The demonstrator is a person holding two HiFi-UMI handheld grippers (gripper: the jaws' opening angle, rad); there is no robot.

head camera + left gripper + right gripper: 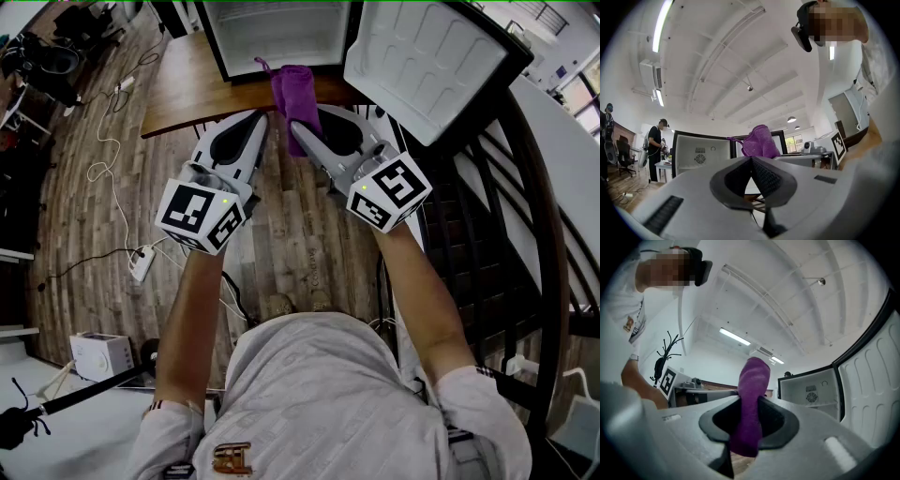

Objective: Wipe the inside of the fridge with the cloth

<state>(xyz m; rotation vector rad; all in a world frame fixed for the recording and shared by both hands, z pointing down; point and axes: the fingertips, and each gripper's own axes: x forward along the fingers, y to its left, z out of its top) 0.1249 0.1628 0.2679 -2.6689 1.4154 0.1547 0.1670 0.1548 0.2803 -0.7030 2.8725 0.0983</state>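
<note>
Fingers (774, 422) of my right gripper (302, 131) were clenched on the cloth (296, 92), held upright short of the open fridge (281, 33) at twelve o'clock on the bench (187, 94), ready, I judged, to reach inside. My left gripper (261, 119), pinched together on nothing, flanked it; the door (422, 66) stood clear at two o'clock.

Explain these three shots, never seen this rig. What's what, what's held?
No robot: a person holds a two-jaw tool in each hand. The head view looks down from a camera on their head; the other two views come from cameras riding on each tool, looking along its jaws. A small fridge stands on a wooden table with its door open. The right tool is clamped on a purple cloth. The left tool is shut on nothing; the cloth just shows beyond it.
</note>
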